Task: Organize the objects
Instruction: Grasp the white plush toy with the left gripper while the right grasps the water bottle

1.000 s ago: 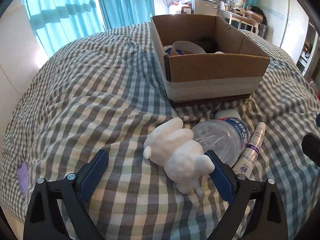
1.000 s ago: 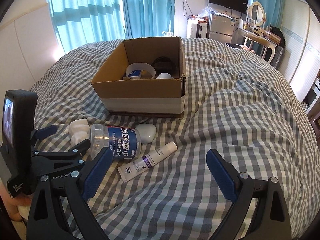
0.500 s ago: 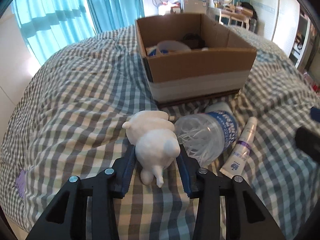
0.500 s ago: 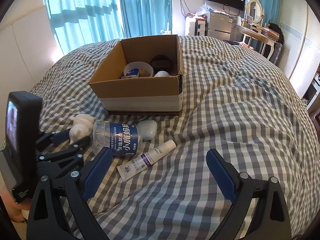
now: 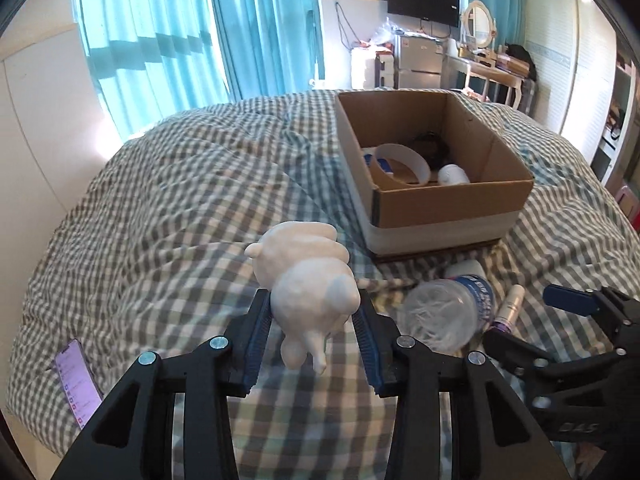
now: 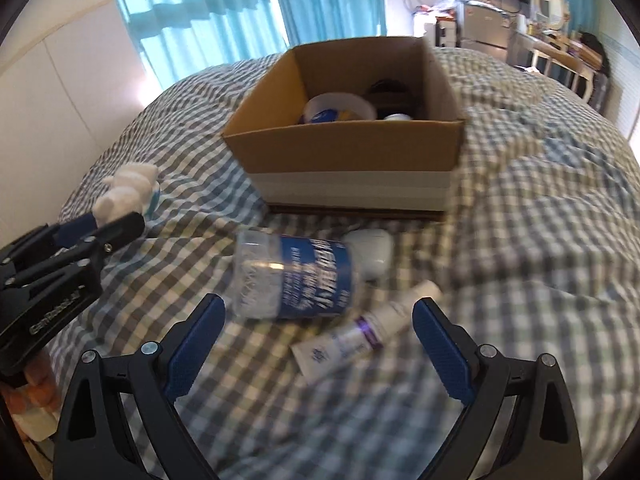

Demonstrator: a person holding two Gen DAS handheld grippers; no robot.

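My left gripper (image 5: 312,320) is shut on a white rabbit figurine (image 5: 308,276) and holds it above the checked bed cover. It also shows in the right wrist view (image 6: 128,192). My right gripper (image 6: 318,332) is open, low over a clear bottle with a blue label (image 6: 294,276) and a white tube (image 6: 368,328) that lie on the cover. A small white case (image 6: 372,250) lies beside the bottle. An open cardboard box (image 5: 452,200) behind them holds a tape roll (image 5: 400,164) and other small things.
A phone with a lit screen (image 5: 78,384) lies at the left edge of the bed. Blue curtains, a wall TV and a dressing table stand behind the bed. The checked cover (image 6: 540,240) spreads wide to the right of the box.
My left gripper closed on the rabbit figurine and lifted it off the cover. My right gripper moved forward and down toward the bottle and tube.
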